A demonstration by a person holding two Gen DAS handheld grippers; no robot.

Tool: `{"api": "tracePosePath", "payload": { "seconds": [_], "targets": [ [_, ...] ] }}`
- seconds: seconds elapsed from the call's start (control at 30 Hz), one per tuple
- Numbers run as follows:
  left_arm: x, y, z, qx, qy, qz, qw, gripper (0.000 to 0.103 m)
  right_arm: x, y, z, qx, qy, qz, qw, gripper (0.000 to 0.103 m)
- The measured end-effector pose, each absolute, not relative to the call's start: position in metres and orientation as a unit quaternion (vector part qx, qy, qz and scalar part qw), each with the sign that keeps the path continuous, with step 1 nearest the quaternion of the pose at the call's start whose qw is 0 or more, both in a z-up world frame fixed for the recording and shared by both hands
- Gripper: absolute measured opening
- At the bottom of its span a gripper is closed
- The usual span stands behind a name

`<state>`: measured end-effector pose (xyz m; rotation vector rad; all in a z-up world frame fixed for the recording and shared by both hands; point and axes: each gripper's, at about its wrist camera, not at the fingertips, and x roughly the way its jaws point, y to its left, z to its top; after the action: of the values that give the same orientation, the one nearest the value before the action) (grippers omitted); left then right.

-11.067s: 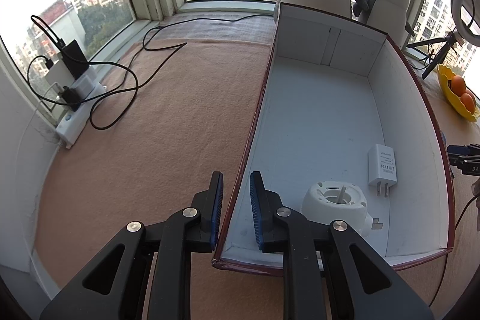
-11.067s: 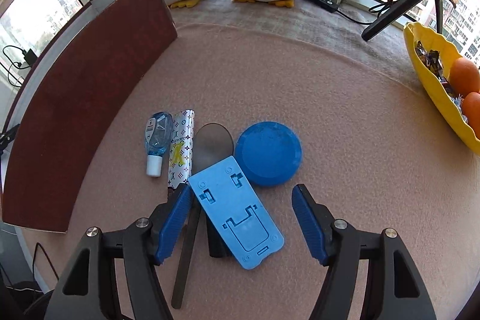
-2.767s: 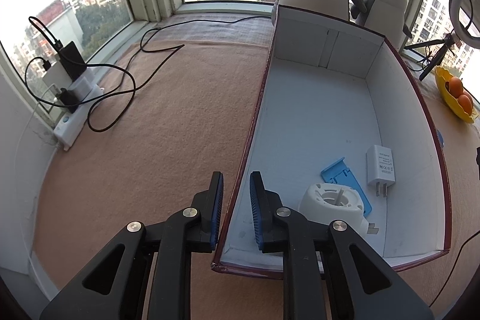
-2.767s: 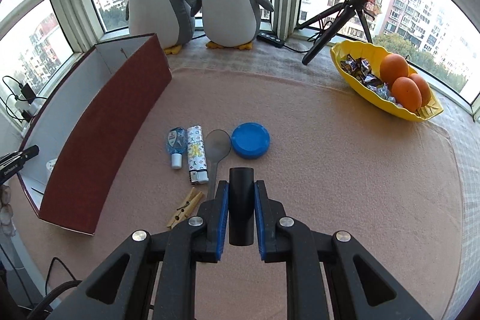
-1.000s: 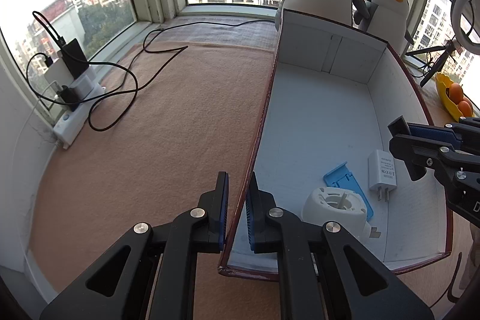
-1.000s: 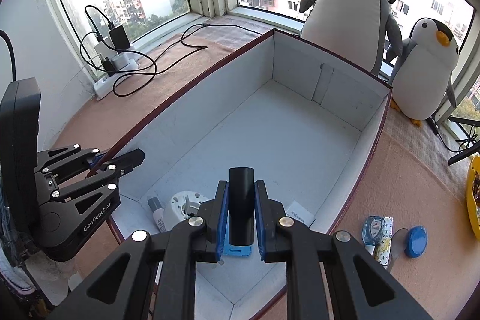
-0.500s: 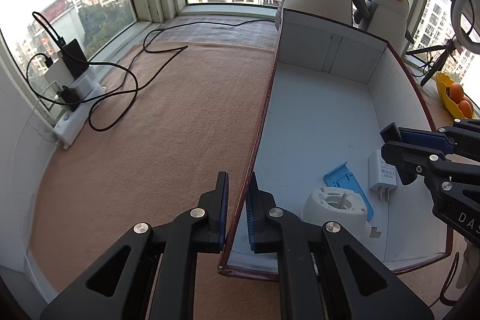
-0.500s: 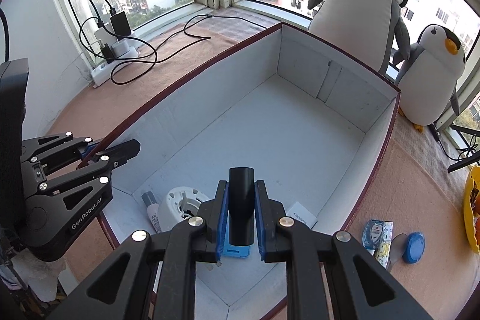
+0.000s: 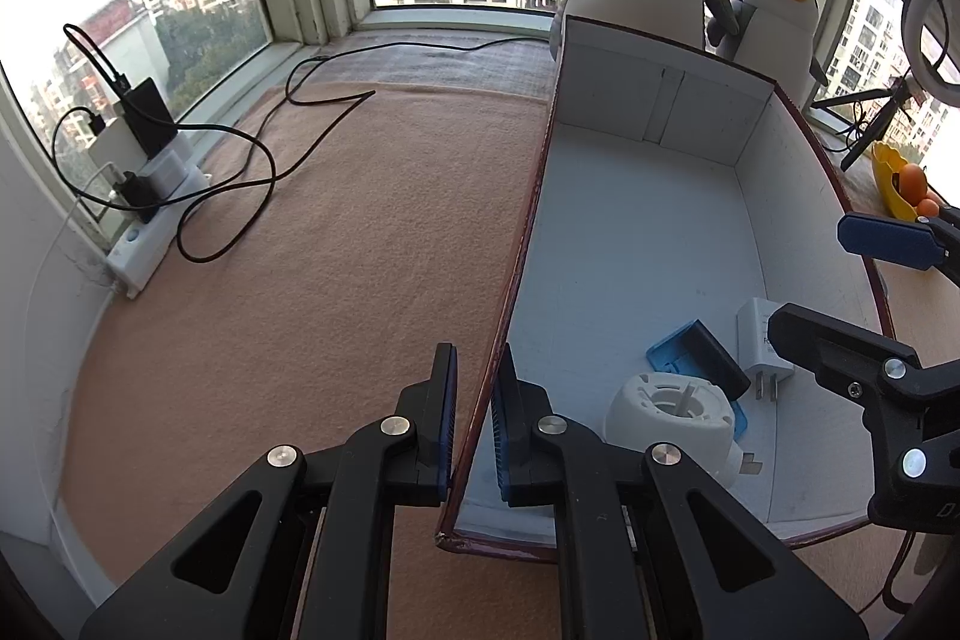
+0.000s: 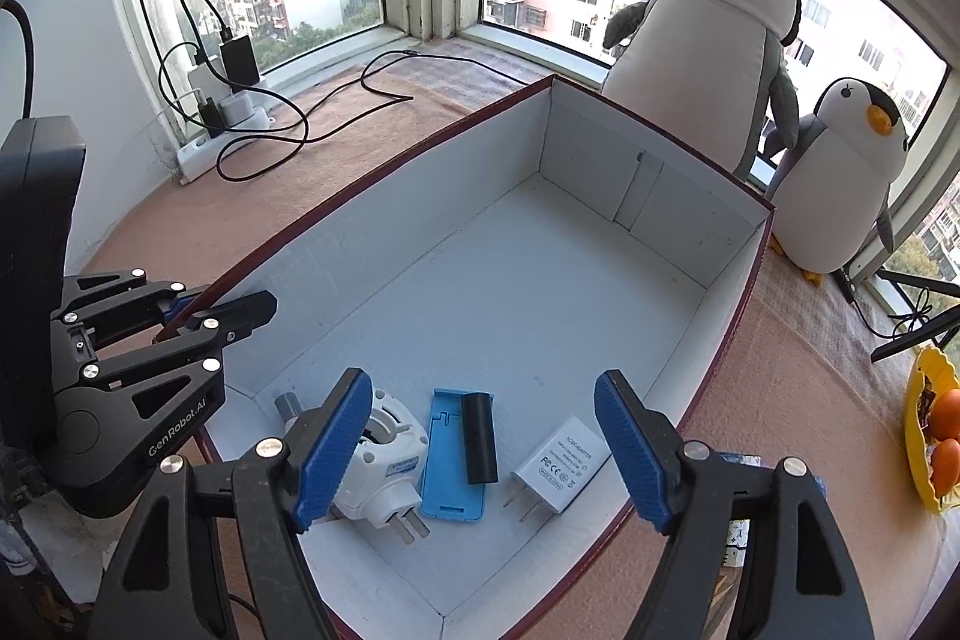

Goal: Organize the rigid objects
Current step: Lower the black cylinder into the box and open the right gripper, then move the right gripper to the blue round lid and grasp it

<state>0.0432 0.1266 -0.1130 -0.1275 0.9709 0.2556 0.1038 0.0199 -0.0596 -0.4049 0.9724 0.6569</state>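
A maroon box with a white inside (image 9: 648, 232) (image 10: 528, 292) lies on the tan mat. In it lie a black cylinder (image 10: 478, 439) (image 9: 714, 358) on a blue phone stand (image 10: 447, 466) (image 9: 672, 355), a white round plug adapter (image 10: 384, 454) (image 9: 672, 409) and a white charger (image 10: 561, 463) (image 9: 759, 334). My left gripper (image 9: 474, 421) (image 10: 180, 310) is shut on the box's left wall near its front corner. My right gripper (image 10: 480, 451) is open and empty above the cylinder; its fingers (image 9: 888, 238) show at the right of the left wrist view.
Two plush penguins (image 10: 708, 64) stand behind the box. A power strip with chargers and black cables (image 9: 150, 196) (image 10: 228, 112) lies at the left by the window. A yellow fruit bowl (image 10: 930, 436) sits at the right. Small items (image 10: 735, 532) lie right of the box.
My right gripper has opened and let go of the black cylinder, which now lies on the blue phone stand in the box. My left gripper still holds the box wall.
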Motion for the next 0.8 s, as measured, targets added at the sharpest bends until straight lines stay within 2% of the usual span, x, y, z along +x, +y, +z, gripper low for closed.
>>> {"api": "tracePosePath", "payload": {
  "seconds": [0.4,0.8],
  "targets": [
    [0.043,0.127,-0.113,-0.061,0.468,0.122,0.873,0.009,0.099,0.000,-0.043,-0.166,0.441,0.301,0.829,0.073],
    [0.044,0.127,-0.113,-0.060,0.472,0.122,0.871,0.009,0.101,-0.066,-0.022,-0.116,0.431,0.258,0.857,0.073]
  ]
}}
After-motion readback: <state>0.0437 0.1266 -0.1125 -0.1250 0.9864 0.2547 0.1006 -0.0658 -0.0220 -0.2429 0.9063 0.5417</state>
